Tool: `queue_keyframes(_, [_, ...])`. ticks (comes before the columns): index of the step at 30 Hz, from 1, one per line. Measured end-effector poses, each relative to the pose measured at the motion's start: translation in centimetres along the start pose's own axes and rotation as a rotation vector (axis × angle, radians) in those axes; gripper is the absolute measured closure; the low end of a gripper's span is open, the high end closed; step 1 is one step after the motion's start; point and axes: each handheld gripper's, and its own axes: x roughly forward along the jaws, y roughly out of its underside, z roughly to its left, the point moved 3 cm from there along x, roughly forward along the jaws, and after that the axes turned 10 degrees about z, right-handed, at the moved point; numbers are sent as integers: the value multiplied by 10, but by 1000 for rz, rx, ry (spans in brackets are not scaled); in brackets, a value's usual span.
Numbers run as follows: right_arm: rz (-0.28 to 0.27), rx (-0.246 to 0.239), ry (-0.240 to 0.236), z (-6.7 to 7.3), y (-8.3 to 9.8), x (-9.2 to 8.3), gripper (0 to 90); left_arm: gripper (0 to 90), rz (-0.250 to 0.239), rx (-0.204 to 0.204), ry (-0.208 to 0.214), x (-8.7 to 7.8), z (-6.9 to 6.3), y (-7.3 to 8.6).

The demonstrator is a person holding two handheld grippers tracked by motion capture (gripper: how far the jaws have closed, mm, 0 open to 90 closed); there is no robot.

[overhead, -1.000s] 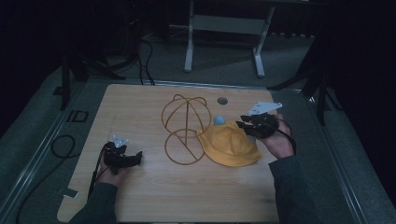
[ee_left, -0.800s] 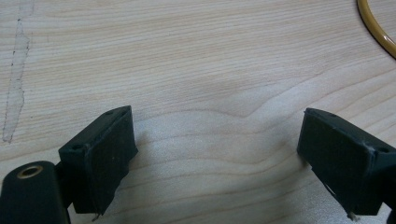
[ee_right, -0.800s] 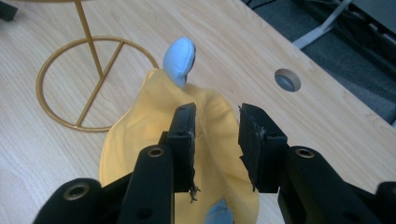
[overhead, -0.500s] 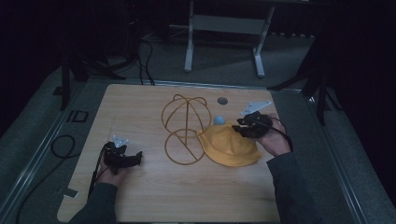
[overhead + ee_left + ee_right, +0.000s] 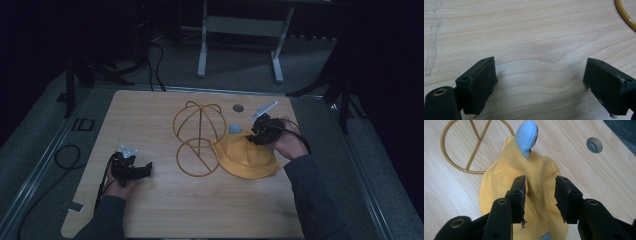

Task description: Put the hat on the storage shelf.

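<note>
Hat [image 5: 506, 192] flat, blue tip toward stand [image 5: 197, 137] | right gripper [image 5: 540, 195] jaws straddle fold, seemingly unclosed | left gripper [image 5: 539, 87] spread

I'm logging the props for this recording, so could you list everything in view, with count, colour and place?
Table: one, light wood, centre of the high view.
Wire hat stand: one, gold, dome over a ring base, mid-table.
Hat: one, yellow fabric, lying flat right of the stand, its edge by the ring base.
Pompom: one, light blue, at the hat's far edge.
Table hole: one, round, grey, far side of the table.
Metal frame: one, pale grey, on the floor beyond the table.
Cables: black, on the floor left of the table.
Left gripper: black, jaws wide apart over bare wood.
Right gripper: black, jaws apart over a ridge of the hat.
</note>
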Motion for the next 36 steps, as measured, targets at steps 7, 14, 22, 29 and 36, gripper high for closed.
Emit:
queue_keyframes(7, [74,-8,-19,-3,-6,7,539,115,2,2,0,0,0,0])
queue_keyframes(14, [142,-18,-39,-5,-12,12,517,115,1,2,-1,0,0,0])
queue_keyframes(22, [271,-32,-91,-9,-20,24,519,115,2,1,0,0,0,0])
queue_keyframes(29, [318,-37,-117,-11,-26,31,562,115,2,1,1,0,0,0])
queue_keyframes(36, [350,-91,-94,-8,-28,33,764,115,1,1,2,0,0,0])
